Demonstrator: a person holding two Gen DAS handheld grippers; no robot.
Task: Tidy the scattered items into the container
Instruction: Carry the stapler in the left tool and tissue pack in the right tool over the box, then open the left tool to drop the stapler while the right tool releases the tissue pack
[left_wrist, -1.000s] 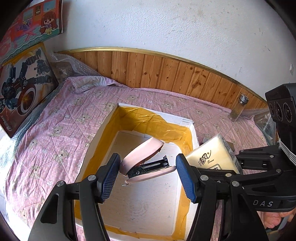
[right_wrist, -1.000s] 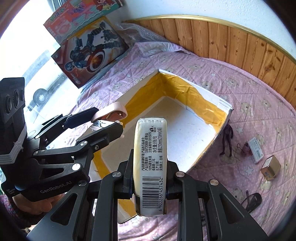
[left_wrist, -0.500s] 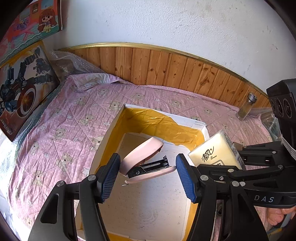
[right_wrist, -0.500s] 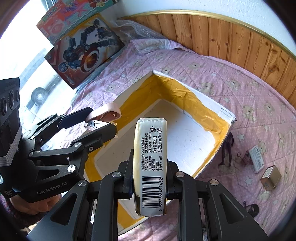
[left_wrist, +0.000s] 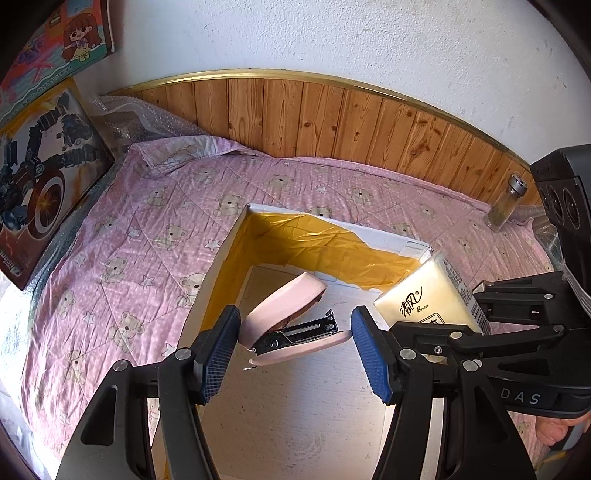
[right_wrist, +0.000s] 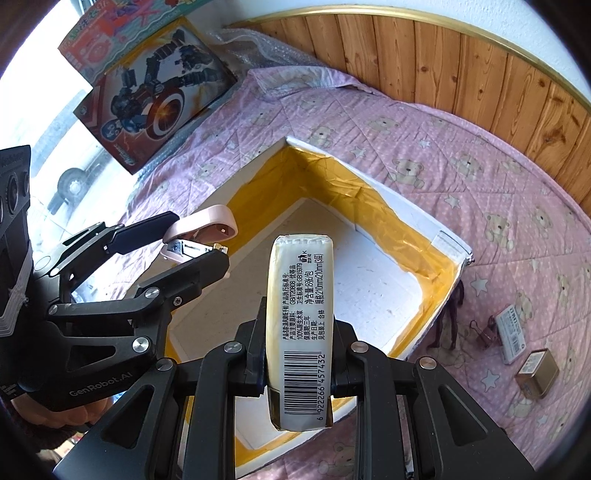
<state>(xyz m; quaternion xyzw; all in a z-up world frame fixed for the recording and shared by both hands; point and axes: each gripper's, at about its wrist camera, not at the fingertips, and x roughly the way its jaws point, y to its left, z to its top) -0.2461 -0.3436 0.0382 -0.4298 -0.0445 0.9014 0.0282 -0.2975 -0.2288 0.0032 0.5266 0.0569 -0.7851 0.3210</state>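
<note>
Left gripper (left_wrist: 295, 347), left wrist view: blue pads clamped on a pink stapler (left_wrist: 291, 325), held crosswise, its arm sprung open. It hangs over the near-left part of the white box (left_wrist: 391, 240), above the bare floor inside the yellow-taped walls. The box lies on the pink bear-print quilt (left_wrist: 155, 229). The tissue pack (left_wrist: 424, 299) shows at right in the other tool's grip, over the box's right side. A glass jar (left_wrist: 506, 203) stands far right by the wooden panel.

Judgement: this is the drop-off. Lower the stapler close to the floor before parting the pads, so the open arm does not bounce it out. Keep it to the left half, leaving room for the pack.

Since half a second ago: the box sits further from this camera, more of the near quilt visible; the grip looks the same.

Right gripper (right_wrist: 299, 350), right wrist view: fingers pressed together on the tissue pack, narrow barcode face up, pointing over the box interior. The left tool with the stapler sits over the box's left rim. On the quilt to the right, outside the box: a dark figurine (right_wrist: 448, 317) just beside the wall, a binder clip (right_wrist: 484, 332), a small white box (right_wrist: 511, 334), a small brown box (right_wrist: 535, 373).

Judgement: release the pack low and flat.

Against the earlier frame: the box fills more of this view.
</note>
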